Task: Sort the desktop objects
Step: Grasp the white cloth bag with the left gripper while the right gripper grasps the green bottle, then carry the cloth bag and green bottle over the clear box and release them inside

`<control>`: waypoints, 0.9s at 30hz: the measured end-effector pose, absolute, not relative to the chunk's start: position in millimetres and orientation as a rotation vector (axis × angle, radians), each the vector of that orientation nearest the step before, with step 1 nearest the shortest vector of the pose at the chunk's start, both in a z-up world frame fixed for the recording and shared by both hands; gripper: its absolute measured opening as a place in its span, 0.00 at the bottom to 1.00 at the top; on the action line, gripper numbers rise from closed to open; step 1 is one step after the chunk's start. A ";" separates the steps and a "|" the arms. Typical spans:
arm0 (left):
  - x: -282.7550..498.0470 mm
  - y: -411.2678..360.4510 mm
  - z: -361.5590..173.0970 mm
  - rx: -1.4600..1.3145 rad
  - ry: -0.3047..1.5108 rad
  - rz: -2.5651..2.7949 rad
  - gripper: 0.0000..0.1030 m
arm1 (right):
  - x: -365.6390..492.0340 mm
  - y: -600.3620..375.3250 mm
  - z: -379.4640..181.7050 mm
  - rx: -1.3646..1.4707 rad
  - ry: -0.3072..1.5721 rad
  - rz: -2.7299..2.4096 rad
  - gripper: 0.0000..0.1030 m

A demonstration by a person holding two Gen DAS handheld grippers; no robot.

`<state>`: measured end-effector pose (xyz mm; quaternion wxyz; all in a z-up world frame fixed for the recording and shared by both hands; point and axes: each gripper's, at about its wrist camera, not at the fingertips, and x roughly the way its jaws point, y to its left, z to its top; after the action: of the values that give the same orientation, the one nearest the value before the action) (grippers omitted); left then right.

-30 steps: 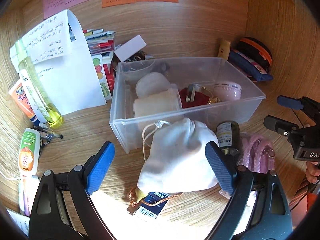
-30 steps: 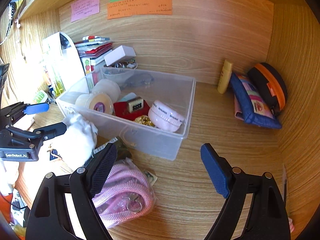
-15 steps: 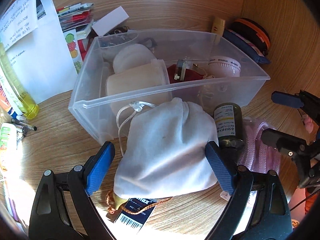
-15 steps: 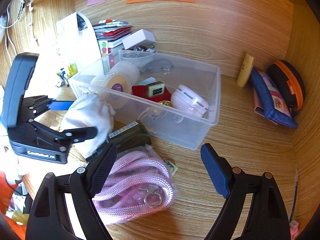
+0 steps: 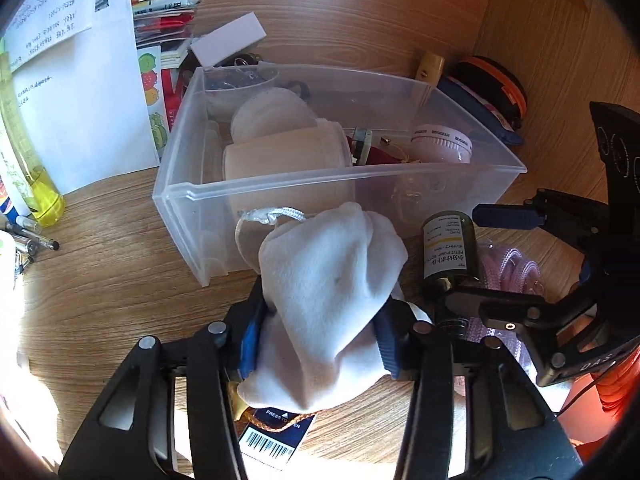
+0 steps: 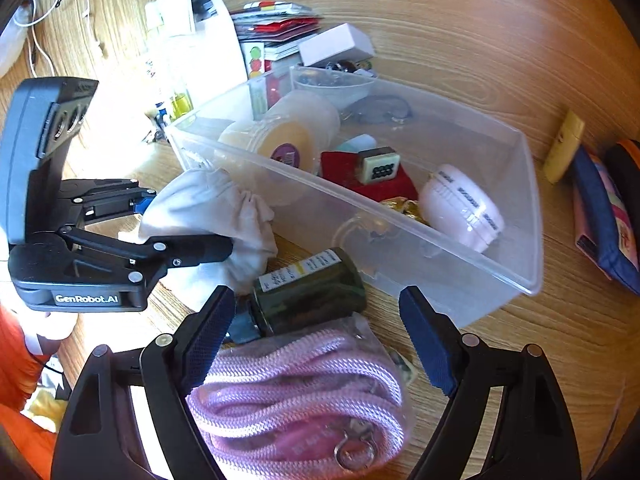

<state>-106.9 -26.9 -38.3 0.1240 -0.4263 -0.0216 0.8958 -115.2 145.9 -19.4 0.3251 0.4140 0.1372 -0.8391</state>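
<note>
The left claw (image 5: 318, 344) pinches the white cloth drawstring pouch (image 5: 332, 280), likely bound for the clear plastic bin (image 5: 340, 176) ahead; the right claw (image 6: 316, 344) gapes empty over pink rope (image 6: 296, 400).

1. The right gripper (image 6: 314, 340) hovers with jaws wide apart above a pink rope bundle (image 6: 296, 396).
2. The left gripper (image 6: 188, 226) clamps a white pouch (image 6: 208, 216) beside the clear bin (image 6: 480, 280).
</note>
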 end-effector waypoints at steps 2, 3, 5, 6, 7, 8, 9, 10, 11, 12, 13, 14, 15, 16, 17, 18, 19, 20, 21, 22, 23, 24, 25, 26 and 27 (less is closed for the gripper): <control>-104.0 -30.6 -37.2 -1.235 -0.075 2.628 0.43 | -118.0 141.5 -22.4 1.098 0.363 -2.184 0.69; -102.6 -32.8 -36.7 -1.232 -0.081 2.639 0.42 | -119.2 139.6 -23.7 1.102 0.364 -2.176 0.66; -98.5 -37.9 -35.3 -1.221 -0.099 2.672 0.41 | -121.2 137.4 -26.0 1.107 0.362 -2.166 0.61; -96.3 -39.9 -35.0 -1.215 -0.106 2.680 0.41 | -121.1 137.3 -26.0 1.103 0.361 -2.167 0.61; -94.1 -42.3 -34.9 -1.209 -0.118 2.689 0.41 | -120.9 137.4 -26.2 1.101 0.362 -2.168 0.61; -93.0 -45.1 -34.7 -1.207 -0.131 2.698 0.41 | -120.3 137.7 -26.0 1.098 0.363 -2.172 0.60; -91.2 -48.7 -34.2 -1.203 -0.146 2.708 0.41 | -120.2 138.2 -25.6 1.094 0.366 -2.177 0.60; -89.7 -51.8 -33.4 -1.197 -0.161 2.717 0.40 | -119.5 138.7 -24.8 1.087 0.366 -2.183 0.60; -88.4 -54.2 -32.8 -1.193 -0.173 2.724 0.40 | -118.7 139.6 -23.6 1.082 0.365 -2.186 0.60; -87.1 -55.3 -32.1 -1.189 -0.178 2.728 0.40 | -117.1 140.7 -21.6 1.073 0.359 -2.191 0.60; -85.9 -55.4 -31.1 -1.185 -0.179 2.734 0.40 | -116.3 141.4 -19.0 1.065 0.354 -2.194 0.60; -84.4 -55.7 -29.9 -1.181 -0.176 2.740 0.40 | -114.0 142.6 -15.6 1.053 0.347 -2.195 0.60; -82.9 -55.5 -28.1 -1.175 -0.175 2.745 0.40 | -111.9 143.7 -12.0 1.040 0.343 -2.198 0.60; -81.5 -56.0 -26.0 -1.169 -0.180 2.750 0.39 | -109.3 144.8 -8.2 1.024 0.338 -2.205 0.60; -80.0 -56.5 -23.6 -1.163 -0.188 2.751 0.39 | -106.8 145.9 -3.9 1.009 0.332 -2.213 0.60; -79.0 -57.3 -20.8 -1.155 -0.200 2.752 0.39 | -104.6 146.5 0.2 0.996 0.326 -2.220 0.60; -76.3 -57.9 -17.7 -1.146 -0.208 2.755 0.39 | -102.6 148.0 4.9 0.981 0.316 -2.225 0.60; -74.8 -58.7 -14.1 -1.136 -0.212 2.763 0.39 | -101.0 149.4 9.3 0.966 0.305 -2.232 0.60; -73.4 -58.9 -10.0 -1.123 -0.216 2.774 0.39 | -99.4 150.8 13.2 0.953 0.295 -2.239 0.60; -71.3 -60.6 -5.9 -1.110 -0.223 2.783 0.39 | -97.7 152.7 18.0 0.938 0.282 -2.248 0.60; -69.9 -61.1 -1.7 -1.097 -0.230 2.790 0.39 | -96.7 154.3 21.6 0.927 0.273 -2.255 0.60; -68.8 -61.9 2.9 -1.083 -0.241 2.800 0.39 | -95.7 157.5 25.9 0.915 0.261 -2.263 0.60; -68.2 -63.0 7.4 -1.071 -0.255 2.809 0.39 | -96.2 158.6 29.9 0.904 0.250 -2.271 0.60; -68.0 -63.8 11.9 -1.058 -0.269 2.812 0.39 | -96.0 160.5 33.4 0.895 0.238 -2.280 0.60; -68.1 -64.5 16.2 -1.044 -0.284 2.816 0.39 | -96.3 162.5 36.9 0.887 0.225 -2.290 0.60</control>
<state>-68.1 -64.5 16.2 0.0626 -0.3454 -0.0939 0.9316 -96.3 162.5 36.9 0.3316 0.3394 0.0862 -0.8760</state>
